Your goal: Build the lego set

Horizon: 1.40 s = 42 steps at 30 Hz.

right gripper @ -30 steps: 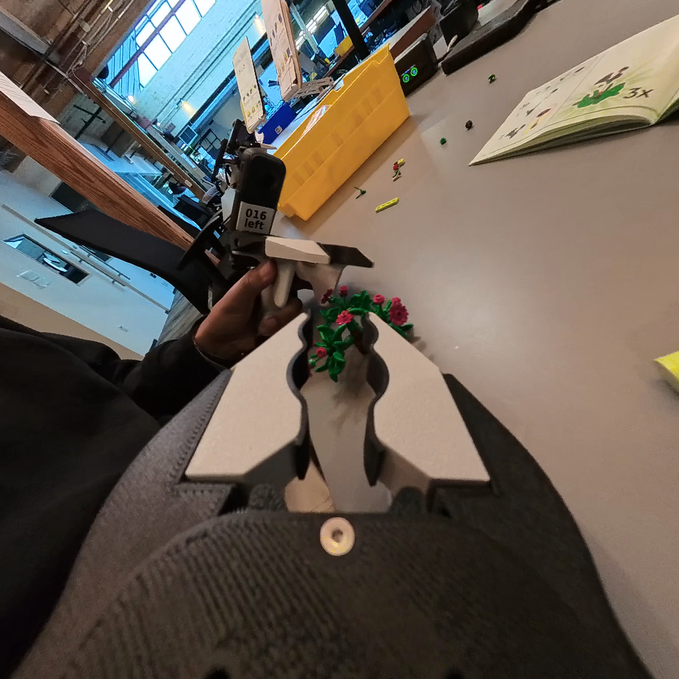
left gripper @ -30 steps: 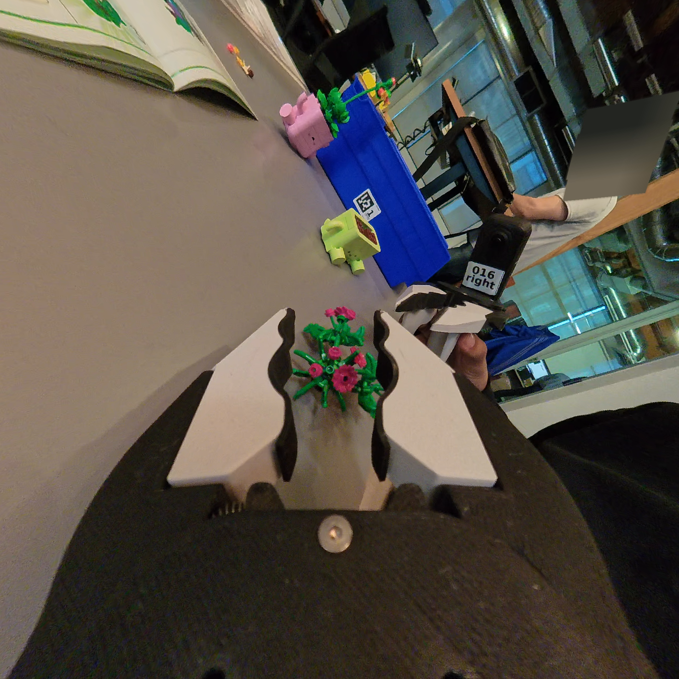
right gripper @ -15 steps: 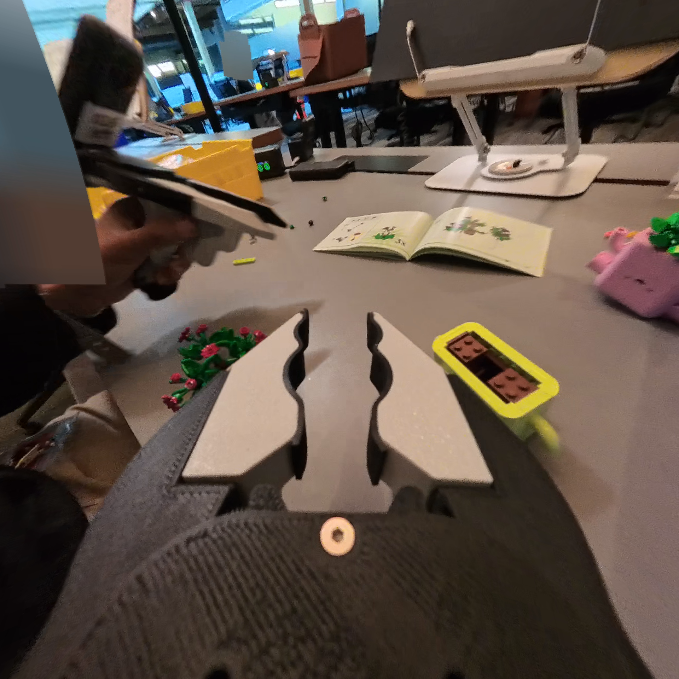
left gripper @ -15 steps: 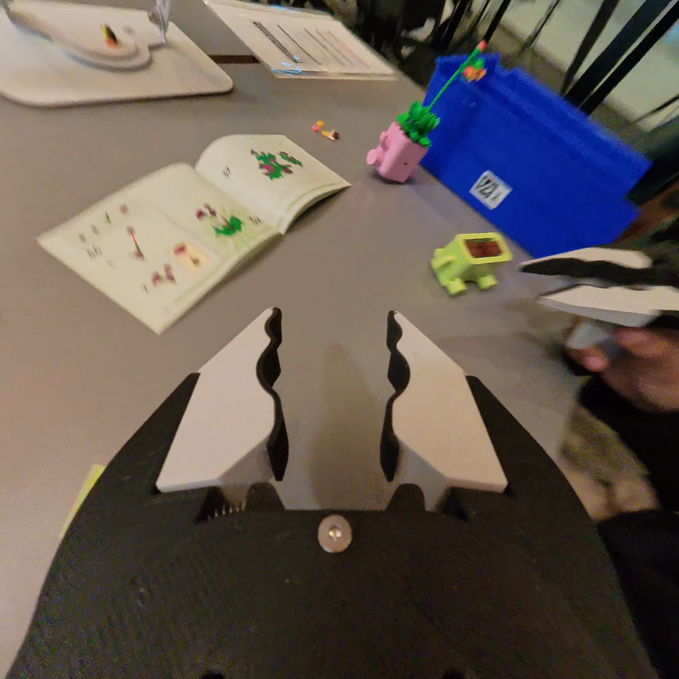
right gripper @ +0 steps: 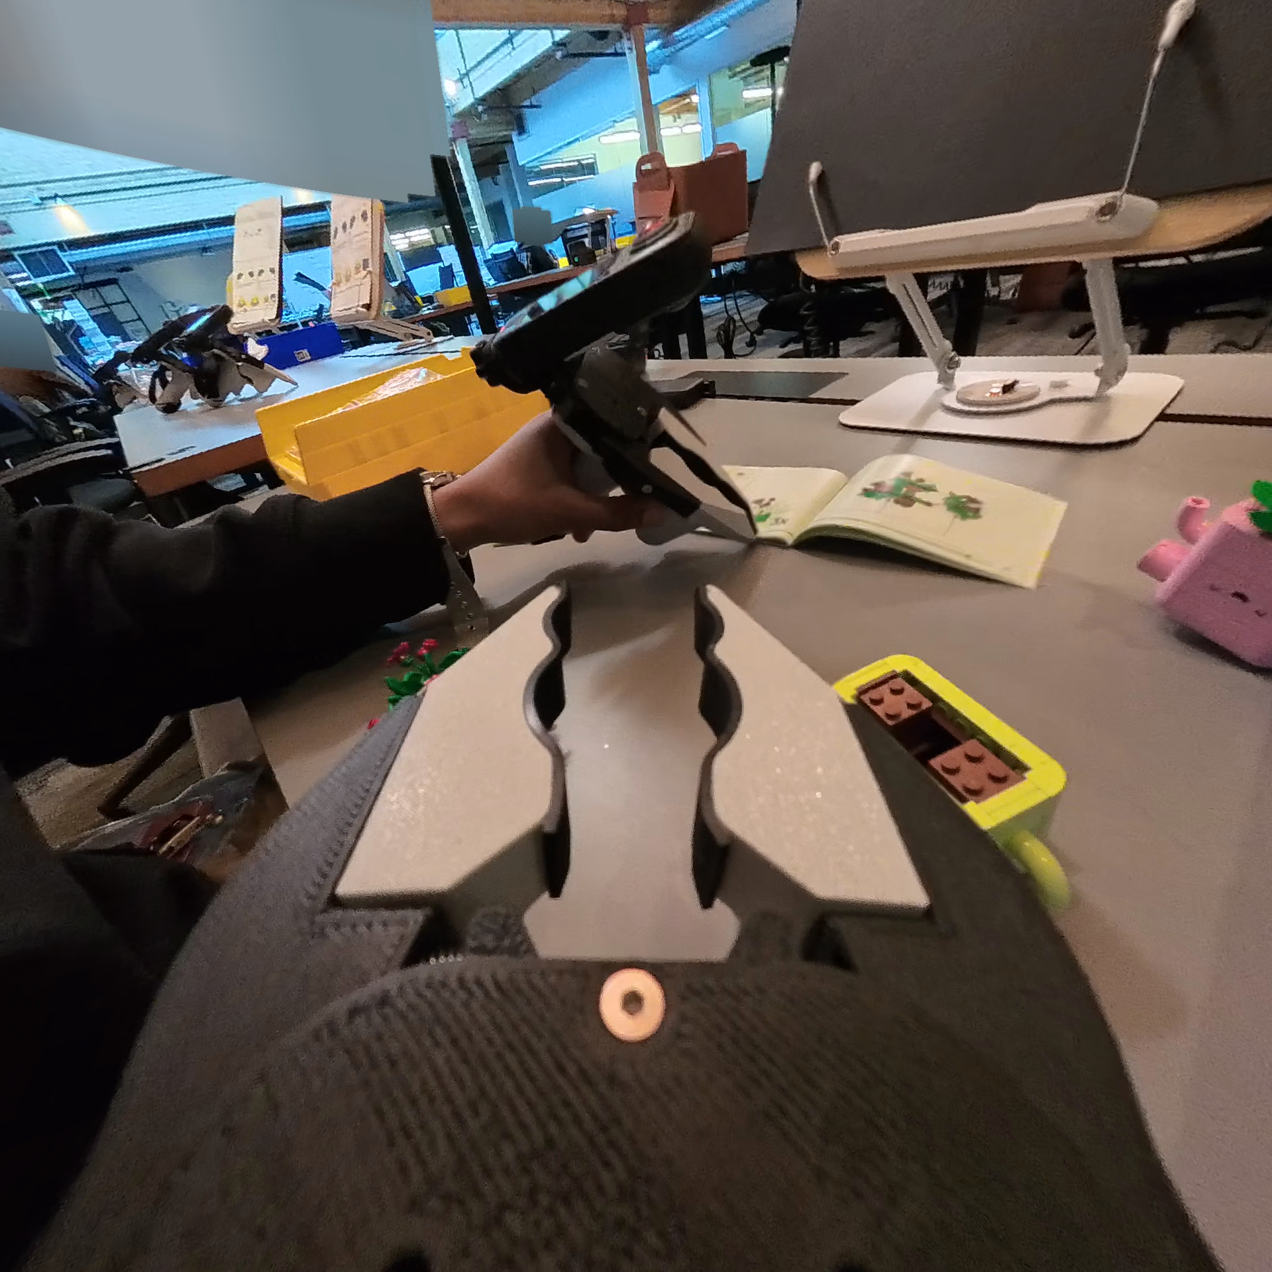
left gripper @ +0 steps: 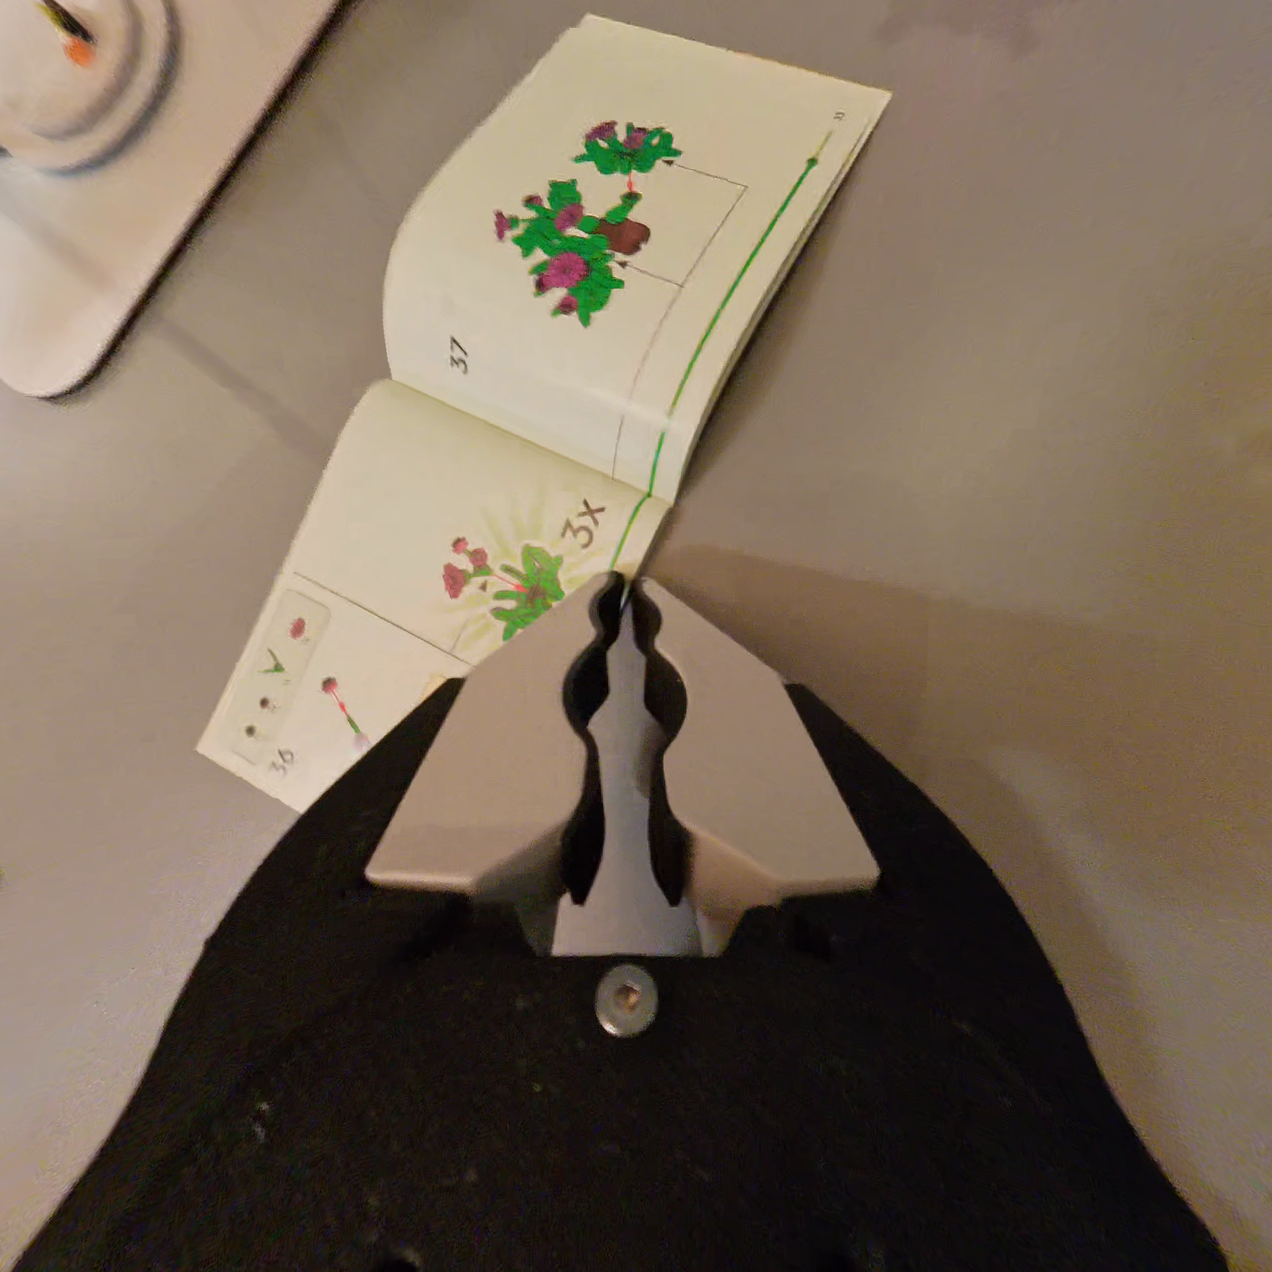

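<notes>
Here, the left gripper [left gripper: 623, 597] is seen with jaws nearly together, pinching the near page edge of the open cream paper instruction booklet [left gripper: 544, 385] on the grey bench [left gripper: 998, 358]. The right gripper [right gripper: 632, 606] is held with jaws apart, empty, above bare bench; the lime-green brick planter with brown plates [right gripper: 963, 750] lies just beside it, and the green-and-pink brick flower cluster [right gripper: 416, 668] lies at the bench's near edge.

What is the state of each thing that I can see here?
Left gripper: shut on the booklet's edge.
Right gripper: open, empty.
Booklet: open, flat on the table.
Green pot: upright, brown bricks inside, no plant.
Flowers: loose on the table.
Pink pot: tilted.
</notes>
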Motion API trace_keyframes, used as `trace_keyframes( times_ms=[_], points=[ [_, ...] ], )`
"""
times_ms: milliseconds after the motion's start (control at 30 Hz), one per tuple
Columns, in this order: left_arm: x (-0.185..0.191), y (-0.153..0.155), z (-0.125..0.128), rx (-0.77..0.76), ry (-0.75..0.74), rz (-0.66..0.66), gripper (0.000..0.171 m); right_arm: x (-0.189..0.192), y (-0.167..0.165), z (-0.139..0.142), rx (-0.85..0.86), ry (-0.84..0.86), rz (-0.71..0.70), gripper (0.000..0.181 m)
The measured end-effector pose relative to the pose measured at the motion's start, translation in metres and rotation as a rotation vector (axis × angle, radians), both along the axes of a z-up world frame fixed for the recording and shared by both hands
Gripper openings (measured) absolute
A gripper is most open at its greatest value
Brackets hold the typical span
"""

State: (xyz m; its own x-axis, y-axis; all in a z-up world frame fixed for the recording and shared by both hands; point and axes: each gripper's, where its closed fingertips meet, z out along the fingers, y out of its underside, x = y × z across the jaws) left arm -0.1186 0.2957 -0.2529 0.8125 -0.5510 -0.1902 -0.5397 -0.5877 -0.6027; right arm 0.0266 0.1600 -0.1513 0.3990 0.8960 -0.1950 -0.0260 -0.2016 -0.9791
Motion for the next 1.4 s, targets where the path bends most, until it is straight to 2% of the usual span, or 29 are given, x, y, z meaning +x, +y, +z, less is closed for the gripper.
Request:
trace_keyframes(
  times_ms=[67,167,267,333,367,467,500,633,700,733,833,867,900,1067,1233,1267,1333,1400],
  points=[
    [-0.004,-0.012,0.000,0.001,0.015,-0.010,0.000,0.001,-0.003,0.002,0.027,0.004,-0.003,0.035],
    [-0.012,-0.046,0.000,-0.043,0.023,-0.048,0.000,0.002,-0.004,0.004,0.056,0.003,-0.018,0.034],
    [-0.019,-0.086,0.003,-0.107,-0.053,-0.056,0.000,0.001,-0.004,0.002,0.069,-0.019,-0.033,0.032],
    [-0.021,-0.090,0.017,-0.056,-0.108,-0.053,0.000,-0.001,-0.003,0.000,0.067,-0.038,-0.043,0.031],
    [-0.021,-0.085,0.027,-0.008,-0.136,-0.044,0.002,-0.002,-0.002,-0.001,0.066,-0.048,-0.047,0.031],
    [-0.010,-0.047,0.049,0.126,-0.199,-0.051,0.042,-0.006,-0.002,-0.004,0.072,-0.071,-0.048,0.027],
    [-0.007,-0.031,0.047,0.142,-0.179,-0.051,0.058,-0.007,-0.002,-0.005,0.079,-0.080,-0.048,0.026],
    [0.016,0.021,0.025,0.091,-0.099,-0.036,0.087,-0.012,-0.002,-0.007,0.116,-0.120,-0.054,0.023],
    [0.024,0.033,0.008,0.029,-0.067,-0.031,0.083,-0.012,-0.003,-0.007,0.120,-0.122,-0.057,0.023],
    [0.028,0.031,0.000,-0.018,-0.064,-0.040,0.071,-0.012,-0.002,-0.007,0.118,-0.114,-0.058,0.023],
    [0.036,0.016,0.002,-0.073,-0.159,-0.048,0.016,-0.008,-0.002,-0.002,0.108,-0.073,-0.055,0.024],
    [0.032,0.009,0.004,-0.072,-0.164,-0.042,0.004,-0.006,-0.003,0.000,0.110,-0.057,-0.055,0.024],
    [0.026,0.000,0.006,-0.061,-0.160,-0.028,0.001,-0.005,-0.004,0.002,0.116,-0.041,-0.056,0.023],
    [0.007,-0.053,0.016,-0.043,-0.189,-0.007,0.000,0.000,-0.007,0.006,0.138,-0.009,-0.064,0.022],
    [0.032,-0.098,0.026,-0.118,-0.292,-0.077,0.000,-0.003,-0.003,0.001,0.110,-0.042,-0.069,0.022],
    [0.041,-0.105,0.026,-0.155,-0.311,-0.103,0.006,-0.004,-0.002,-0.001,0.102,-0.052,-0.070,0.022],
    [0.059,-0.116,0.029,-0.224,-0.385,-0.151,0.034,-0.005,0.000,-0.004,0.087,-0.069,-0.072,0.022],
    [0.072,-0.122,0.039,-0.240,-0.477,-0.194,0.043,-0.005,0.001,-0.004,0.080,-0.067,-0.076,0.021]
  ],
)
